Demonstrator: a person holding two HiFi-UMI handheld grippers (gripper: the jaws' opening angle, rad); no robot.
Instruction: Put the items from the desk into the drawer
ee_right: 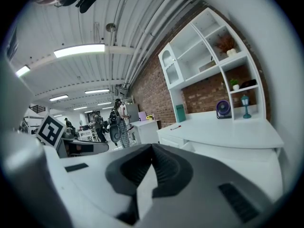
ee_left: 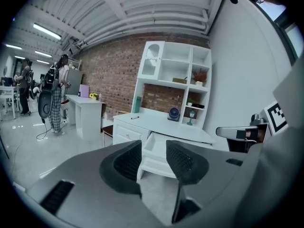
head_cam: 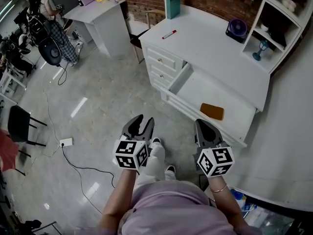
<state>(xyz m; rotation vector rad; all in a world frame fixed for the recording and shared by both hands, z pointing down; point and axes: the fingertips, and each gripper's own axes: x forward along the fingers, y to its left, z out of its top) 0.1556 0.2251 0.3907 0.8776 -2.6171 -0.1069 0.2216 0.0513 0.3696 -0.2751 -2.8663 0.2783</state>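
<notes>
White desk (head_cam: 210, 48) is sitting ahead of me with its top drawer (head_cam: 179, 80) standing pulled out. A brown flat item (head_cam: 212, 111) is already lying in the drawer, near the front edge.

On the desktop:
- red marker (head_cam: 169, 34) lying flat towards the left end
- teal box (head_cam: 172, 4) standing upright at the back
- purple fan (head_cam: 237, 28) sitting just beside the shelf unit (head_cam: 274, 28)

I'm holding both grippers over the floor (head_cam: 98, 111), well apart from the desk. Left gripper (head_cam: 142, 123) is standing with jaws apart and nothing between them. Right gripper (head_cam: 202, 125) is sitting with jaws closed tip to tip, empty.

My read: I'm between items, with one in and the next pick not yet begun. The marker is looking like the easy target for the left. That's calling for stepping in and coming down low across the barrel, since it's thin and likely rolling if nudged. The right is needing to open before it's taking anything.
</notes>
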